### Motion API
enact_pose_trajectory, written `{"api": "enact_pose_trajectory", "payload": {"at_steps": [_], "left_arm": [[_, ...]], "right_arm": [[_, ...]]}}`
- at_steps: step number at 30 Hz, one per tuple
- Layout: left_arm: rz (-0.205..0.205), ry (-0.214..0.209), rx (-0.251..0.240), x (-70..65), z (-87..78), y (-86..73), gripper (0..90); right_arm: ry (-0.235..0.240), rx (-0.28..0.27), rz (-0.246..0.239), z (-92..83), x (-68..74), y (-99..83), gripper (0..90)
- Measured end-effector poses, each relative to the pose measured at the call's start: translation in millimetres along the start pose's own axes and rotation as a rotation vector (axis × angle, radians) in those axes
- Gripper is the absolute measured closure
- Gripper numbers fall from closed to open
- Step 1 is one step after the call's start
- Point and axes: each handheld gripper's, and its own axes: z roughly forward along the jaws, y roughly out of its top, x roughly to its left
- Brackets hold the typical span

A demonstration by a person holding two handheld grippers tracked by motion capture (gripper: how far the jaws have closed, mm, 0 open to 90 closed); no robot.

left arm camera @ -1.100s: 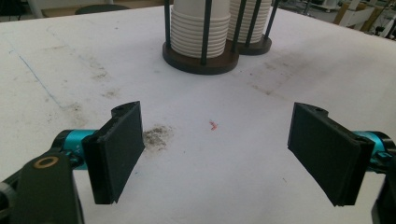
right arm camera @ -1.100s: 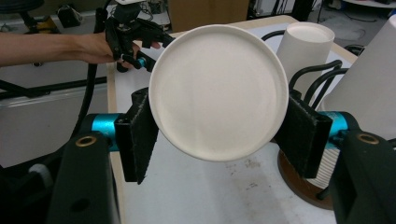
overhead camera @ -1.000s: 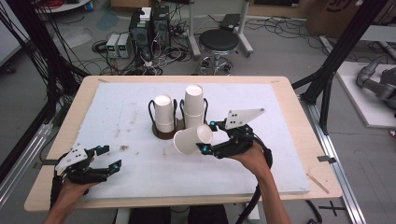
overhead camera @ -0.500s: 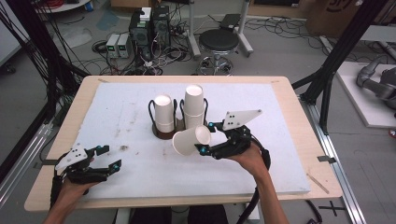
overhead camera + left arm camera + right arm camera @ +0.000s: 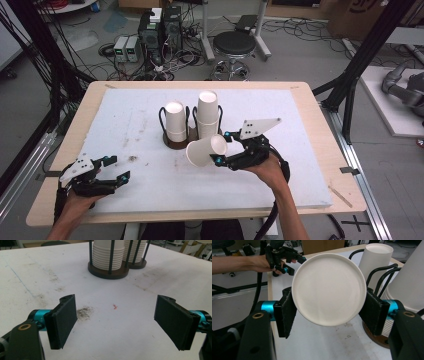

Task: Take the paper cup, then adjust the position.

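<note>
Black padded fingers (image 5: pixel 287 315) of your right gripper (image 5: pixel 223 148) are clamped on the sides of a white paper cup (image 5: pixel 206 150), held on its side above the bench (image 5: pixel 125 125), just in front of the wire cup holder (image 5: pixel 176 141). That holder keeps two stacks, the shorter left stack (image 5: pixel 175 121) and the taller right stack (image 5: pixel 207 114). Your left gripper (image 5: pixel 116 168) rests near the bench's front left corner, fingers (image 5: pixel 63 320) spread and empty. One cup looks pulled free; setting it down or restacking it appears left to do.

Black stool (image 5: pixel 242 46) and computer towers (image 5: pixel 161 25) beyond the table (image 5: pixel 320 130).
</note>
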Motion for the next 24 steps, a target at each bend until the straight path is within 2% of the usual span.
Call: {"api": "enact_pose_trajectory", "payload": {"at_steps": [8, 14, 16, 17, 18, 19, 20, 24], "left_arm": [[-0.009, 0.002, -0.017, 0.1, -1.2, -0.2, 18.3], [0.025, -0.010, -0.019, -1.6, -3.0, 3.7, 18.1], [0.020, -0.033, -0.041, -2.0, -5.5, 9.9, 17.2], [0.026, -0.081, -0.064, -3.4, -8.0, 17.1, 17.3], [0.026, -0.081, -0.064, -3.4, -8.0, 17.1, 17.3], [0.047, -0.132, -0.078, -5.2, -10.1, 24.4, 17.3], [0.047, -0.132, -0.078, -5.2, -10.1, 24.4, 17.2], [0.075, -0.224, -0.073, -9.5, -9.8, 38.6, 15.7]], "right_arm": [[0.009, -0.006, 0.005, 0.0, -2.2, -1.0, 35.7], [0.017, 0.000, 0.002, 1.1, -2.5, -1.0, 35.7], [0.022, -0.002, 0.010, 1.2, -2.8, -1.0, 35.7], [0.026, -0.002, 0.004, 1.5, -3.7, -0.8, 35.7], [0.026, -0.002, 0.004, 1.5, -3.7, -0.8, 35.7], [0.030, 0.003, 0.013, 2.0, -3.0, -0.8, 35.7], [0.030, 0.003, 0.013, 2.0, -3.0, -0.8, 35.7], [0.041, 0.007, 0.010, 3.3, -2.5, -0.6, 35.7]]}}
